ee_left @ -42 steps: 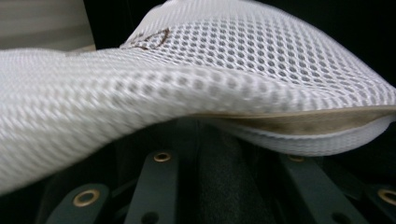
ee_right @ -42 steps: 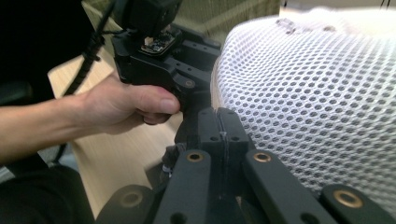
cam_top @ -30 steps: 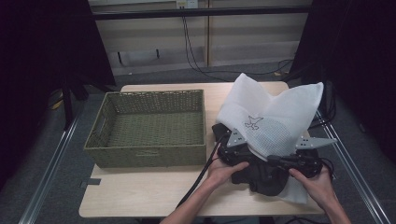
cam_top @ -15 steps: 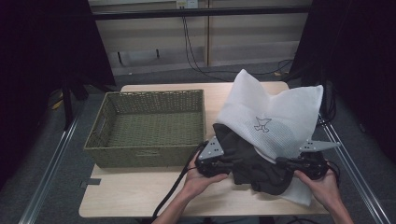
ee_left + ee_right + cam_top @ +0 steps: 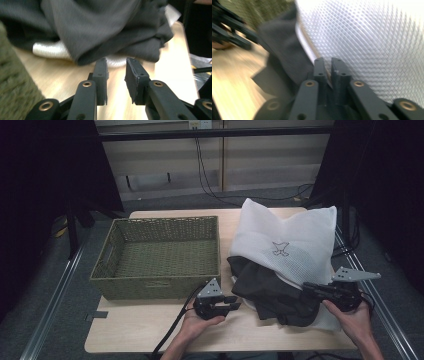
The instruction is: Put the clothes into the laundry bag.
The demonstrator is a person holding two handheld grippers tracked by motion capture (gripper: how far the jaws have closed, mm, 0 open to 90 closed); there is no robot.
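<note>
Left tool (image 5: 231, 303), lower centre, empty, jaws narrowing. Right tool (image 5: 311, 288) just parting at mesh bag (image 5: 295, 240) rim. Regrip dark garment (image 5: 272, 292) deep, pull level.

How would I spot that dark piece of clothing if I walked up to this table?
Find the green woven basket on the wooden table. Right of it stands a white mesh bag; the dark grey garment spills from its mouth, the one dark, crumpled cloth.

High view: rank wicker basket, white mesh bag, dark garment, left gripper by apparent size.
1. wicker basket
2. white mesh bag, close to the basket in footprint and partly covered, so their order is unsure
3. dark garment
4. left gripper
</note>
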